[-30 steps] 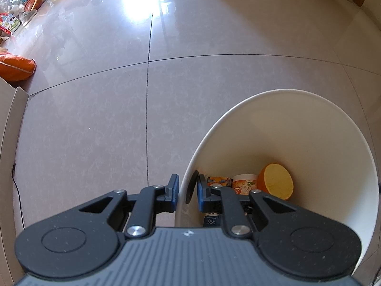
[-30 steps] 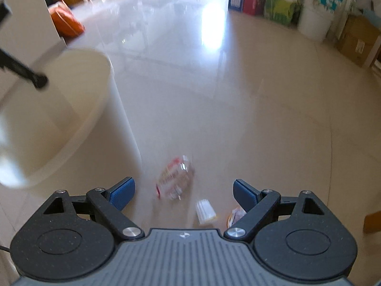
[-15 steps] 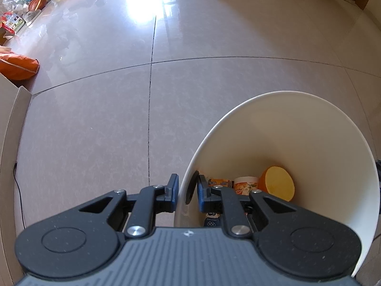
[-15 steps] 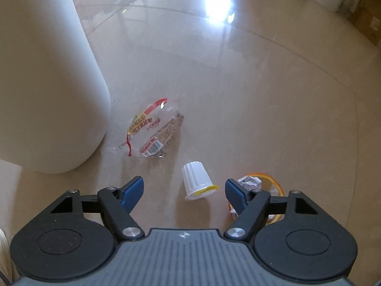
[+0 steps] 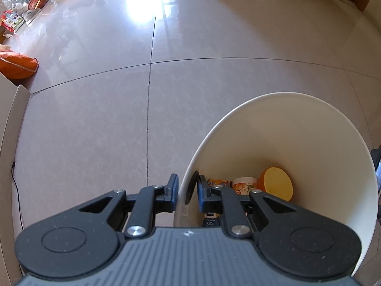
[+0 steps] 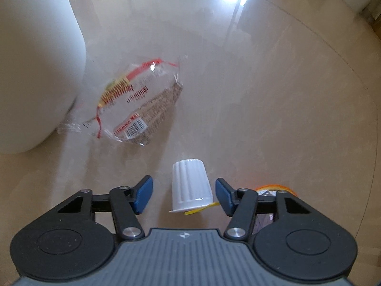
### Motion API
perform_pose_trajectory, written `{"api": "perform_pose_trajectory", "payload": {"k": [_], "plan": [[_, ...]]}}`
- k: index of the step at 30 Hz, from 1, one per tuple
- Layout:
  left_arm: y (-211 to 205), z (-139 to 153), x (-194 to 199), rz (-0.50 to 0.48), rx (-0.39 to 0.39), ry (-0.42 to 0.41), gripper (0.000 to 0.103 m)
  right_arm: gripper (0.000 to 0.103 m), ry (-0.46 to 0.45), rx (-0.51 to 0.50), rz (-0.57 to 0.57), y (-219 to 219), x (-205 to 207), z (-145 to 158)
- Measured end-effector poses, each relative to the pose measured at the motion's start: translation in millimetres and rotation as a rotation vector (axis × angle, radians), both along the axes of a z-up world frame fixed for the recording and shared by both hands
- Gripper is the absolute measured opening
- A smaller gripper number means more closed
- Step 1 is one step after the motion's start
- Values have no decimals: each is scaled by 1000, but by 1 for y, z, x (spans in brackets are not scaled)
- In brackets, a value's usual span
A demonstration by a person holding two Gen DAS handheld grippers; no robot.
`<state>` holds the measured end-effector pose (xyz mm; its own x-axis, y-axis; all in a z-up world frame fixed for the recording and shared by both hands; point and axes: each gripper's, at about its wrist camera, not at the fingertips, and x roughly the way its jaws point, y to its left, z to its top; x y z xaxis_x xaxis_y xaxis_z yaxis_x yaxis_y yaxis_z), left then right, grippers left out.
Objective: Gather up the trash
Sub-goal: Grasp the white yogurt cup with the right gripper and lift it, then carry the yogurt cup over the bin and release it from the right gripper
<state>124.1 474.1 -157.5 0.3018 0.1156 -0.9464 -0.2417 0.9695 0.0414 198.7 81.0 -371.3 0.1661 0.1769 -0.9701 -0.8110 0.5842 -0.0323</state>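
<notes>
In the left wrist view my left gripper point(image 5: 188, 189) is shut on the near rim of a white trash bin point(image 5: 297, 128), one finger outside the wall and one inside. At the bin's bottom lie an orange cup point(image 5: 276, 186), a printed tub point(image 5: 245, 184) and a small packet point(image 5: 219, 182). In the right wrist view my right gripper point(image 6: 183, 187) is low over the floor, its jaws closing. A small white ribbed cup point(image 6: 190, 183) lies between the pads, which are still apart from it. A clear printed wrapper point(image 6: 135, 104) lies beyond it, beside the bin point(image 6: 35, 59).
An orange-rimmed piece of trash point(image 6: 273, 188) lies half hidden behind my right finger. In the left wrist view an orange bag point(image 5: 16, 64) and a cardboard panel point(image 5: 12, 109) sit at the left, with clutter point(image 5: 23, 4) far off. Glossy tiled floor spreads ahead.
My right gripper has dropped close to the floor and narrowed its jaws around the white cup, which now lies between them. The left gripper and the bin have kept still.
</notes>
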Motion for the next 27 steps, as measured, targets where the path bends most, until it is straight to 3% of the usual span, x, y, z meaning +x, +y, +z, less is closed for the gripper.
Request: {"api": "perform_pose_trajectory", "payload": {"k": [6, 13, 18, 27], "plan": [[-1, -2, -1, 1, 1, -2, 15, 46, 23, -33, -15, 0, 6, -7], [-2, -3, -3, -2, 3, -7, 15, 44, 56, -20, -99, -8, 11, 7], [-5, -4, -3, -6, 14, -5, 15, 44, 72, 37, -116, -18, 5, 55], [-9, -2, -3, -9, 19, -8, 15, 44, 33, 161, -20, -13, -22, 193]]}}
